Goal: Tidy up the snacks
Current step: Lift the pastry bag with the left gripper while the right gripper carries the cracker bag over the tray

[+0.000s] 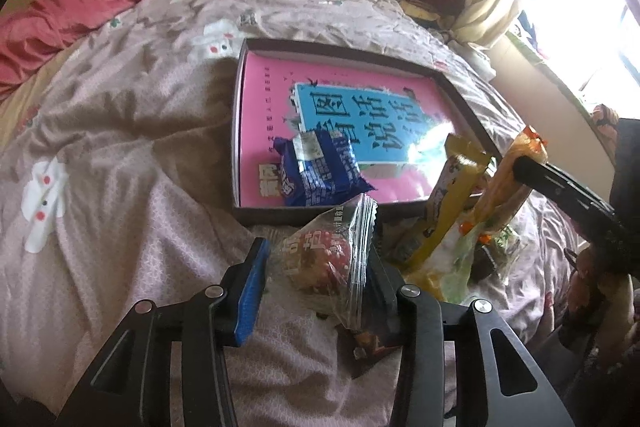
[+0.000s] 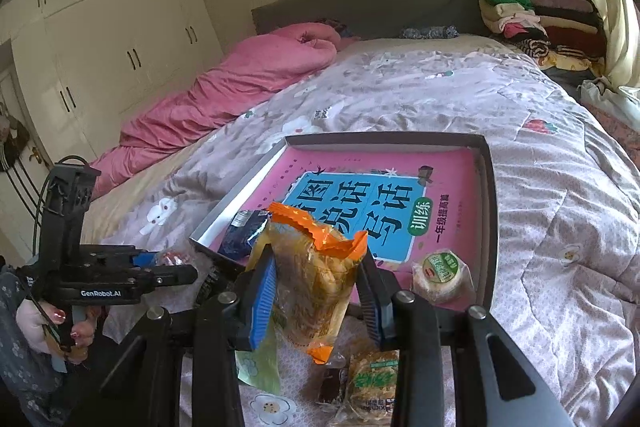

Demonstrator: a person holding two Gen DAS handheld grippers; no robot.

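The box [image 1: 240,131] lies on the quilt [image 1: 120,147] of the bed, with a pink book [image 1: 272,99] flat on its bottom. Everything here is told from this box.

The left gripper [image 1: 316,283] is just before the near wall of the box, above the quilt. Its fingers are closed on a clear packet [image 1: 332,259] with a red and brown snack inside. The packet stands up between the blue pads [image 1: 252,291], and its crimped top reaches up to the near wall of the box.

The right gripper [image 2: 316,303] is at the near right corner of the box. Its fingers are clamped on an orange bag [image 2: 316,267], which stands upright and has a torn orange top. Beside it a long yellow packet [image 1: 448,203] leans over the near right corner of the box.

Inside the box, a blue packet [image 1: 320,171] lies on the book near the near wall. A round cake [image 2: 440,275] with a green label lies in the box at its near right corner.

Outside the box, on the quilt under the right gripper, lie more snacks: a yellow-green cookie packet [image 2: 372,387] and a small dark one [image 2: 330,385], touching each other.

Beyond the box, at the far left of the bed, a pink blanket [image 2: 224,95] is heaped.
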